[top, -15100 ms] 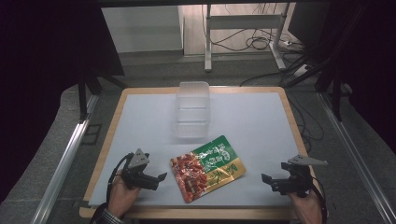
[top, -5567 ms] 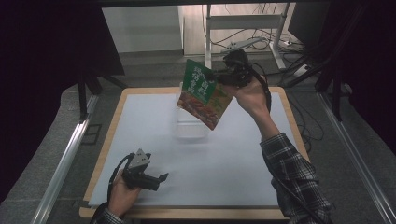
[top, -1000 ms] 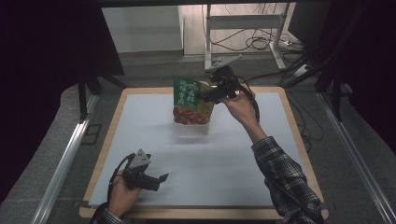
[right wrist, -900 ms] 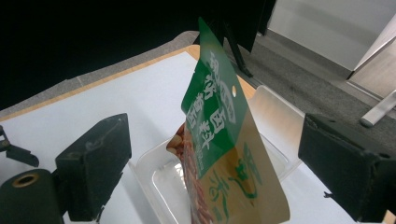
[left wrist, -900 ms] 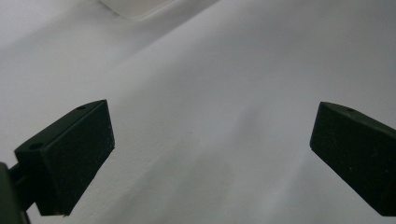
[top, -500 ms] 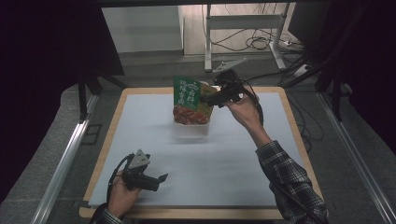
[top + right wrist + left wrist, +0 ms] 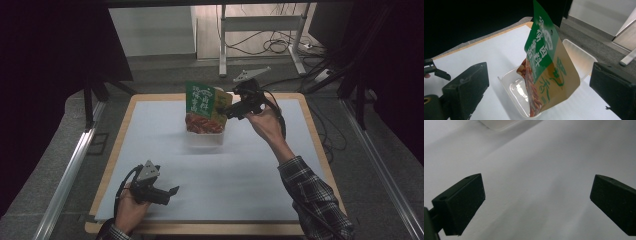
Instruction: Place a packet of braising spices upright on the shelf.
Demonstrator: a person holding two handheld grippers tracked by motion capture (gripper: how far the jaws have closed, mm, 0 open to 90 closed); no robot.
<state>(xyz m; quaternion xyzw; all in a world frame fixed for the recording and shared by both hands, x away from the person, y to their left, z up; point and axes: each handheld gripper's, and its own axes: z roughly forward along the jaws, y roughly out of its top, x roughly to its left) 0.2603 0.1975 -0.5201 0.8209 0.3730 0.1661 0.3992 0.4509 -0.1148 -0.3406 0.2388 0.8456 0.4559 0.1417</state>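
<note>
A green and orange snack pouch (image 7: 202, 107) stands upright in a clear plastic container (image 7: 205, 139) at the back middle of the white mat. My right gripper (image 7: 226, 111) is just right of the pouch's top edge. In the right gripper view its jaws stand wide on either side of the pouch (image 7: 546, 65) without touching it; they have just been opening. The container (image 7: 511, 93) lies below them. My left gripper (image 7: 170, 192) rests at the front left of the mat, open, with bare mat between its jaws (image 7: 536, 200).
The mat lies on a table with a wooden rim (image 7: 119, 145). Metal rails run along the left (image 7: 65, 175) and right (image 7: 385, 170) sides. A metal stand (image 7: 260, 25) and floor cables (image 7: 280, 47) lie beyond the far edge.
The pouch, lying on the mat at first, was lifted and stood in the container. Over the last second the right gripper's jaws came off it and drew slightly right. The left gripper stayed put.
</note>
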